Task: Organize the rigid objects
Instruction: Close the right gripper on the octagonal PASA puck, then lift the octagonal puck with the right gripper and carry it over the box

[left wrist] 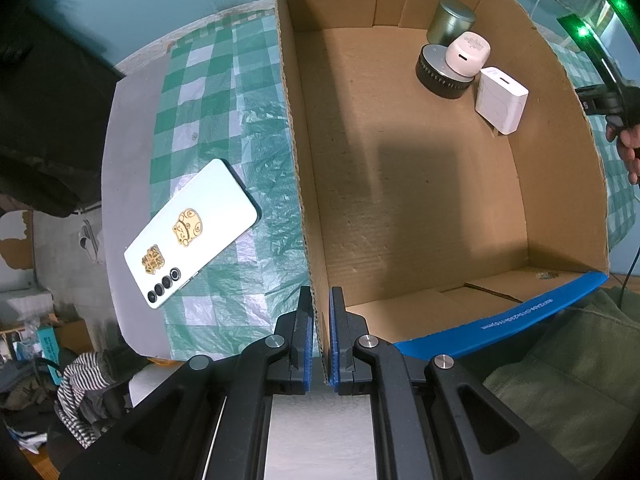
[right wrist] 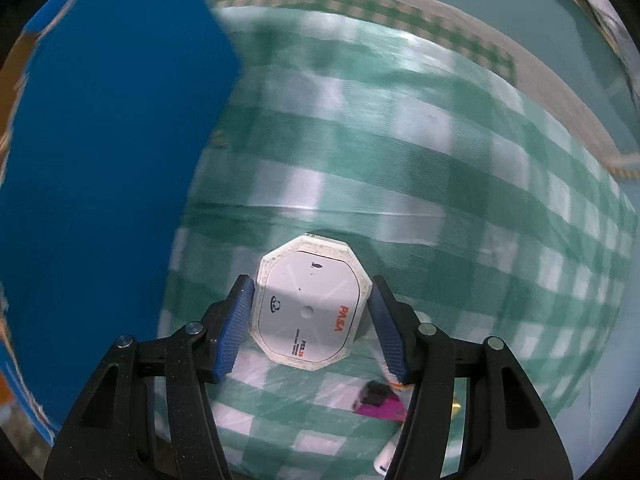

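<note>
Left wrist view: left gripper (left wrist: 320, 336) is pinched on the near-left wall of the open brown cardboard box w/ blue outside (left wrist: 400, 184), blue pads either side of the cardboard edge, jaws almost closed on it. Inside the box, far right corner: dull green round metal tin (left wrist: 450, 20), black ribbed disc w/ silver top (left wrist: 438, 74) just in front of it, pale pink rounded charger (left wrist: 468, 54) sitting on the disc, white square charger block (left wrist: 500, 100) leaning against the right wall. Rest of the box floor is bare cardboard. Outside, left of the box, a white smartphone w/ gold stickers (left wrist: 190, 234) lies face down on the green-and-white checked plastic tablecloth (left wrist: 208, 92), apart from the box.

Right wrist view (blurred bkgd): right gripper (right wrist: 310, 316) holds a white octagonal flat case w/ orange "PASA" lettering (right wrist: 310, 308) between its pads, jaws about half open, both pads touching its sides. Case is above the tablecloth, box's blue outer wall close on the left. Small magenta-and-black item (right wrist: 378, 400) lies on the cloth below; can't tell what it is.
</note>
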### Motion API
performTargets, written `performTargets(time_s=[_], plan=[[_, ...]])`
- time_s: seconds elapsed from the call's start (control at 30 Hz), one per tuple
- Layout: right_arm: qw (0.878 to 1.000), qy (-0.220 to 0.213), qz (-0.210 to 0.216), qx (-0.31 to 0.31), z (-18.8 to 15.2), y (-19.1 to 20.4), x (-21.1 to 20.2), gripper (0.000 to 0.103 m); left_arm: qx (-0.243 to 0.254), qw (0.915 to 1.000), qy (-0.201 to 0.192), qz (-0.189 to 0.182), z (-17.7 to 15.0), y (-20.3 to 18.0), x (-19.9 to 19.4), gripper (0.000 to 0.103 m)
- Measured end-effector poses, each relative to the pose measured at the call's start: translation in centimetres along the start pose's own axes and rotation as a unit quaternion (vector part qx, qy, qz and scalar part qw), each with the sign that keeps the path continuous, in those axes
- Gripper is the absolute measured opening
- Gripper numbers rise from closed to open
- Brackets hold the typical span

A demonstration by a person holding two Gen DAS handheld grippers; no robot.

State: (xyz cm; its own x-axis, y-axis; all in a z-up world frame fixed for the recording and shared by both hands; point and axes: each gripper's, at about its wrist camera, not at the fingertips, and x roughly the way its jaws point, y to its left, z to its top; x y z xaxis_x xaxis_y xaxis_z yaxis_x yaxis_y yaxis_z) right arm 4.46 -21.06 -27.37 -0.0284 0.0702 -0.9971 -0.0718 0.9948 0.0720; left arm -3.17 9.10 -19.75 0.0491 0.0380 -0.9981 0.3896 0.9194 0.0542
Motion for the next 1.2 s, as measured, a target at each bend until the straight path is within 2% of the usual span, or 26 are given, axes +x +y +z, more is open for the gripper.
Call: performTargets(time_s=[0.07,0.33,0.37,0.63,0.87,1.2], plan=[[1.0,-0.002,0.004,-0.013,-0.3,0.4,0.0,0.059,-0.001,1.0,0.0,-0.001,0.0,0.0,0.0,0.007],[1.0,0.011,0.006,0.026,-0.6,0.2,0.4,0.058,0.001,1.0,0.002,0.0,0.0,0.0,0.2,0.007],[1.0,0.013,0.005,0.028,-0.6,0.4,0.5,0.055,0.0,1.0,0.002,-0.001,0.0,0.0,0.2,0.007],[0.999,0.02,0.006,0.028,-0.2,0.0,0.4,0.054,0.0,1.0,0.001,-0.001,0.0,0.1,0.2,0.007],[1.0,0.017,0.02,0.012,-0.4,-0.3,-0.9,0.054,0.001,1.0,0.001,-0.003,0.0,0.2,0.1,0.007],[1.0,0.006,0.022,-0.019,-1.3,1.4,-4.5,0.054,0.003,1.0,-0.001,-0.002,-0.2,0.2,0.1,0.007]])
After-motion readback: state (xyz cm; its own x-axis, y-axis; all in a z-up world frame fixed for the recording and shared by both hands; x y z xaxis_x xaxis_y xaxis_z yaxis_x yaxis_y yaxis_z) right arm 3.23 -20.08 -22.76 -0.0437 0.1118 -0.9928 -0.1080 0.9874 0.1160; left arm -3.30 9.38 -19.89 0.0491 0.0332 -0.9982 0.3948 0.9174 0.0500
